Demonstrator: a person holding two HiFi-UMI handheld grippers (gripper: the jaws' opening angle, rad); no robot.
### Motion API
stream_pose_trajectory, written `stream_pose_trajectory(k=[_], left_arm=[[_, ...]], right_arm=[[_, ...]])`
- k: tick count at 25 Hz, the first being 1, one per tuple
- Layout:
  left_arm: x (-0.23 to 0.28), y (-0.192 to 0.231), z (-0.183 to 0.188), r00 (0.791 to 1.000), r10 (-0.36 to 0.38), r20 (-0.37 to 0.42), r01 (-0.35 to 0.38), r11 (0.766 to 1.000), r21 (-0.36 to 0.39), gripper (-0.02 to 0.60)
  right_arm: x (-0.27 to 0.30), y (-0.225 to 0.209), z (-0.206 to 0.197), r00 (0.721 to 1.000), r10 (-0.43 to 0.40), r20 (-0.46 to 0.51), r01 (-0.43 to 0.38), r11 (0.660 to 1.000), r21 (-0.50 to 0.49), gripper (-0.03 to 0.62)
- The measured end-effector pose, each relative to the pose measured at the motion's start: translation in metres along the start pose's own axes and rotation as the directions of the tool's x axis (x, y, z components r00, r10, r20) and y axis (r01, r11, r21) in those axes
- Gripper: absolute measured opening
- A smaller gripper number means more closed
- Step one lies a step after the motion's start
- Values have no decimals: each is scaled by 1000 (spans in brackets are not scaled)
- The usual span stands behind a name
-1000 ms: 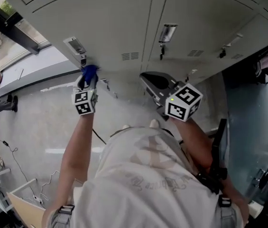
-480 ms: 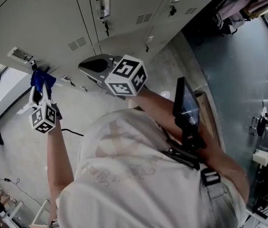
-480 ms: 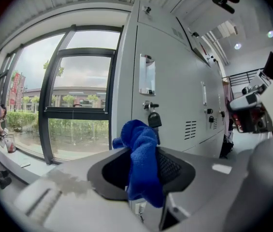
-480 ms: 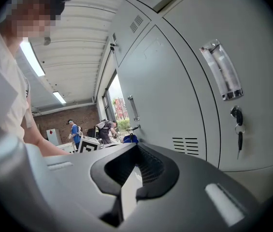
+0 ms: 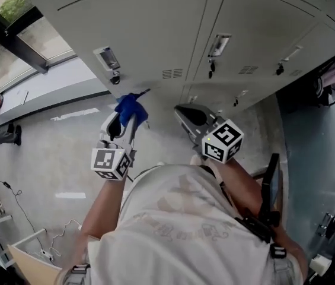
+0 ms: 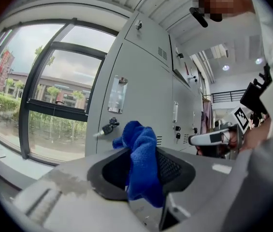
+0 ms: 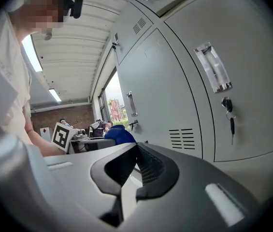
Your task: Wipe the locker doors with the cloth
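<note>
- The left gripper (image 5: 125, 116) has its jaws clamped on a blue cloth (image 5: 130, 105); the left gripper view shows the cloth bunched between the jaws, with folds standing up above them.
- In the head view the cloth sits at 12 o'clock of the gripper's marker cube (image 5: 111, 162), just below the grey locker door (image 5: 149, 34). I cannot tell if it touches the door.
- A key (image 5: 115, 79) hangs in that door's lock at 10 o'clock of the cloth, with a handle plate (image 5: 107, 57) just above it. Vent slots (image 5: 172, 73) lie at 1 o'clock of the cloth.
- The right gripper (image 5: 185, 114) is at 3 o'clock of the cloth, near it but apart. Its jaws are closed together with nothing between them.
- The right gripper points at the neighbouring locker door (image 5: 256, 34) without touching it.
- A window (image 5: 13, 16) fills the 10 o'clock corner of the head view, and the floor (image 5: 54, 147) is pale grey.
</note>
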State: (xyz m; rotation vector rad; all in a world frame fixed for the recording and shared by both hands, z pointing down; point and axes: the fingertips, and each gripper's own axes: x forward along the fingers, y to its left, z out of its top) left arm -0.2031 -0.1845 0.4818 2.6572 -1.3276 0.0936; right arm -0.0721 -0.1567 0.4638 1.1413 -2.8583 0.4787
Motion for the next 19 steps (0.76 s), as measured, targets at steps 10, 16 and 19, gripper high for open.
stream_pose_trajectory(k=[10,16,19], left_arm=[[-15,7,-5,1000,-23,-5,23,999,-29,152],[-35,6,-9,999,-30,-27,29,999,-37,152],[-38,-6,-10,998,-56,-28,55,998,-41,152]], right_arm=[[5,15,-1,1000,-11,25,12,1000,-7,8],[11,36,-8,1000,27,-1,-27,1000,-4,8],[2,39,-10,1000,27,-10,-27,1000,-10,8]])
